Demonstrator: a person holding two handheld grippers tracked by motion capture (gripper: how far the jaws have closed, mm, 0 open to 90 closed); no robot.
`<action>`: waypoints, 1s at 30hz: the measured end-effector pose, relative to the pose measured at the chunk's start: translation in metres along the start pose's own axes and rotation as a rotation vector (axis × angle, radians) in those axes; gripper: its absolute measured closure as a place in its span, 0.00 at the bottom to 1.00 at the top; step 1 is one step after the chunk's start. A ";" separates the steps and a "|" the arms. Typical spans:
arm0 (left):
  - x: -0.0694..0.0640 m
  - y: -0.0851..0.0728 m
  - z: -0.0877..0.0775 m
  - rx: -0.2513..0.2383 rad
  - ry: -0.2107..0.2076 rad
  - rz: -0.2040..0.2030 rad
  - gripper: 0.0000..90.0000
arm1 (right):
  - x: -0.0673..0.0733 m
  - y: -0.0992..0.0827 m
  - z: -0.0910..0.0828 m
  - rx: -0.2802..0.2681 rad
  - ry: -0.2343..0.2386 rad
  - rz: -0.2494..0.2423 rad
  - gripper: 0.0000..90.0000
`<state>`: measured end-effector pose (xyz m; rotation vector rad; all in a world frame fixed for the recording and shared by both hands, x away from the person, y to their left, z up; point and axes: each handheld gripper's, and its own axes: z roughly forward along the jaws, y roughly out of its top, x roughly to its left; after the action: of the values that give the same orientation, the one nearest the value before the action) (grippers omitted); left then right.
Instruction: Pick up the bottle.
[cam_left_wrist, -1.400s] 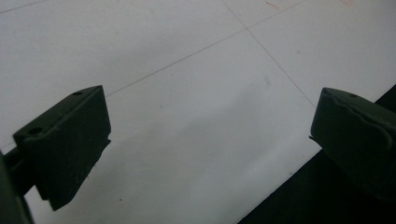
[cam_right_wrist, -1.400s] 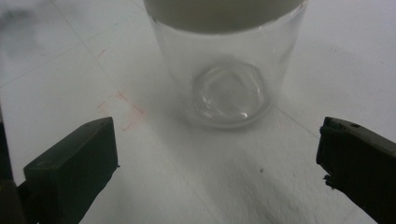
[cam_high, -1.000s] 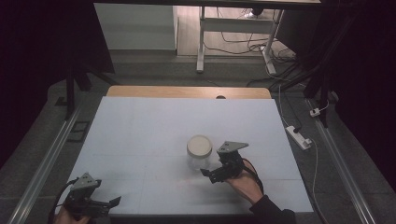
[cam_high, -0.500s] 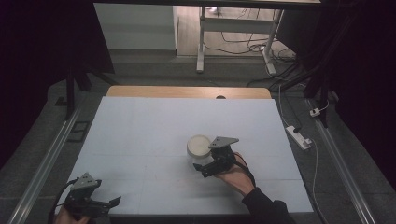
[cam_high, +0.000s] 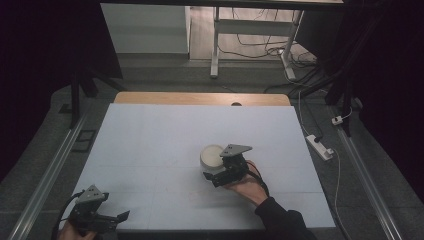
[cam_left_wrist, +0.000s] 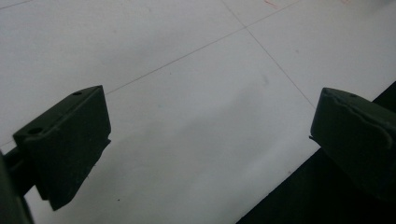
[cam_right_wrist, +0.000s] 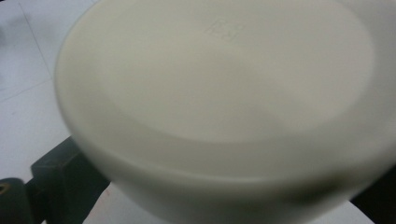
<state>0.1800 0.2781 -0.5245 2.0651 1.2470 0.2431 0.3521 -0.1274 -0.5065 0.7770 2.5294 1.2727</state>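
High view: a white tub (cam_high: 212, 158) with a cream lid stands on the pale table (cam_high: 165, 135), right of centre, nearer the near edge than the far one. The right gripper (cam_high: 218, 178) sits against the tub's near right side, jaws either side of its base. The left gripper (cam_high: 118, 216) rests at the near left corner, well apart from the tub.

Left gripper view: jaws wide apart, nothing between them, just bare table (cam_left_wrist: 187, 102) and its near edge.

Right gripper view: the tub (cam_right_wrist: 219, 107) sits very close and blurred; one jaw shows at lower left beside its wall. The jaws look spread around the tub, but whether they touch it I cannot tell.
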 end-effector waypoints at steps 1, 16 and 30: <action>0.000 0.000 0.000 0.000 0.000 0.000 0.00 | -0.001 0.000 0.000 -0.003 0.001 0.006 0.04; 0.000 0.000 0.001 0.003 -0.002 -0.002 0.00 | 0.002 0.000 -0.002 -0.013 -0.031 -0.030 0.07; 0.001 0.000 0.000 0.000 -0.016 -0.007 0.00 | 0.009 0.003 -0.006 -0.004 -0.025 -0.046 0.07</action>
<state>0.1807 0.2793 -0.5247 2.0580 1.2443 0.2227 0.3433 -0.1252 -0.5002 0.7246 2.5098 1.2455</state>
